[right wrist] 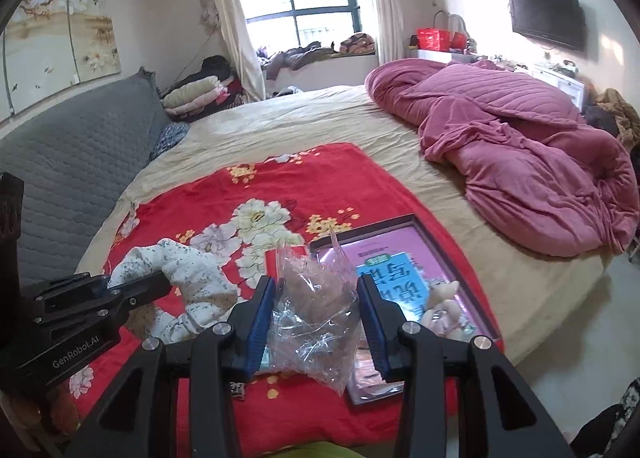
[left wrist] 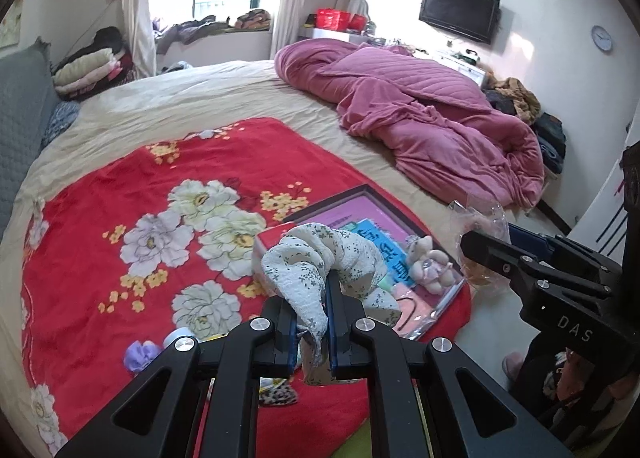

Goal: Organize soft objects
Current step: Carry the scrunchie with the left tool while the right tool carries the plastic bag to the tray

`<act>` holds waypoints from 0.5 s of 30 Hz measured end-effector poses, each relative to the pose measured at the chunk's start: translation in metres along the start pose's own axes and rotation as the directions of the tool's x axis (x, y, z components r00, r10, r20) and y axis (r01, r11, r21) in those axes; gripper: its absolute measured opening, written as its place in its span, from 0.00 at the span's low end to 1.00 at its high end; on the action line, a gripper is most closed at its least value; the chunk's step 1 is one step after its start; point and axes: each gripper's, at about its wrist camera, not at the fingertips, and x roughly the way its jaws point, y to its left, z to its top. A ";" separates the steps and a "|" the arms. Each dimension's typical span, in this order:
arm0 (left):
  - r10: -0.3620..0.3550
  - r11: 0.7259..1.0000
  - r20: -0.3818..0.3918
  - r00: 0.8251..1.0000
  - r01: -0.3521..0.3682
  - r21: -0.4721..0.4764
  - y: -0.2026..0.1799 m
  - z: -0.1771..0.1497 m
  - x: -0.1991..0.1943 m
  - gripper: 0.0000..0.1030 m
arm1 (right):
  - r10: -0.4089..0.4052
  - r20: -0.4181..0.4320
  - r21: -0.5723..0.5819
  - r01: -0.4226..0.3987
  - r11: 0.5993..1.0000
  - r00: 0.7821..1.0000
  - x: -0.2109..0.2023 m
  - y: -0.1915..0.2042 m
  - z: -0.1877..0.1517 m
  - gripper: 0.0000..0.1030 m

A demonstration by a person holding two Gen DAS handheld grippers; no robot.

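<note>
Fingers of the left gripper (left wrist: 312,322) clamp a crinkled, flower-speckled white cloth (left wrist: 320,258); the right gripper's (right wrist: 316,314) blue pads squeeze a crackly clear plastic bag (right wrist: 316,310). Both hang above the red floral blanket (left wrist: 120,186). Only the right view shows the grey quilted headboard (right wrist: 80,154).

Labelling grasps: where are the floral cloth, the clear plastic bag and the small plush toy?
floral cloth (left wrist: 310,258), left wrist view, bunched top.
clear plastic bag (right wrist: 316,310), right wrist view, crinkled middle.
small plush toy (left wrist: 430,264), left wrist view, body.

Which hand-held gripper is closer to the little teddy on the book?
Right. The right hand-held gripper, holding a clear plastic bag, sits just beside the little teddy. The left hand-held gripper, clamping a flowery cloth, is farther away.
</note>
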 end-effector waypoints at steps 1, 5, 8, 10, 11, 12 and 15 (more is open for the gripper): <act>-0.001 1.000 0.000 1.000 0.001 0.003 -0.004 0.000 0.000 0.10 | -0.003 0.003 0.004 0.003 1.000 1.000 -0.003 -0.005 0.000 0.41; -0.007 1.000 -0.010 1.000 0.007 0.020 -0.022 0.001 0.005 0.10 | -0.023 0.013 0.015 0.023 1.000 1.000 -0.012 -0.023 0.000 0.41; -0.021 0.999 -0.022 1.000 0.022 0.038 -0.038 0.001 0.012 0.10 | -0.045 0.008 0.018 0.045 0.999 0.999 -0.017 -0.040 -0.001 0.41; -0.030 0.998 -0.027 0.999 0.032 0.048 -0.048 0.000 0.019 0.10 | -0.056 0.002 0.019 0.056 0.998 0.998 -0.017 -0.050 -0.003 0.41; -0.032 0.998 -0.034 0.999 0.034 0.053 -0.053 0.000 0.023 0.10 | -0.062 -0.001 0.023 0.062 0.998 0.998 -0.017 -0.056 -0.004 0.41; -0.037 0.998 -0.045 0.998 0.039 0.058 -0.059 0.000 0.029 0.10 | -0.065 -0.009 0.027 0.065 0.998 0.998 -0.016 -0.063 -0.006 0.41; -0.045 0.997 -0.055 0.998 0.048 0.068 -0.073 0.000 0.042 0.10 | -0.075 -0.019 0.031 0.076 0.997 0.997 -0.013 -0.075 -0.008 0.41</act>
